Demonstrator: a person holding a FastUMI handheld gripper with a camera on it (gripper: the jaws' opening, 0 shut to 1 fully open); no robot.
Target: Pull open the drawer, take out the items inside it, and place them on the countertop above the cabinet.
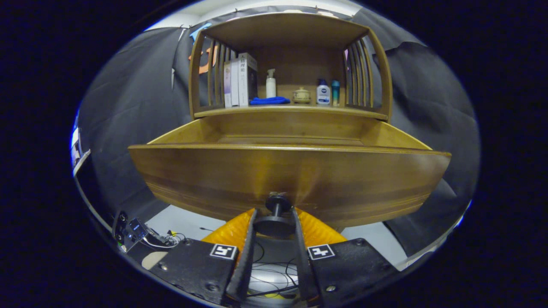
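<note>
Just below the drawer (289, 171) front, our tool (274, 224) is clenched on the round knob (276, 214). The drawer's well out under the surface (295, 112); tug crooked and we'd slip off or jam it.

Black cloth (128, 107) drapes the booth walls behind a wooden shelf unit (291, 64) with slatted sides, above a pale grey floor (184, 220) strewn with loose cables (171, 239).

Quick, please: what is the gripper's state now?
Gripper: shut on the drawer knob, both fingers pressing it; drawer pulled open.
</note>
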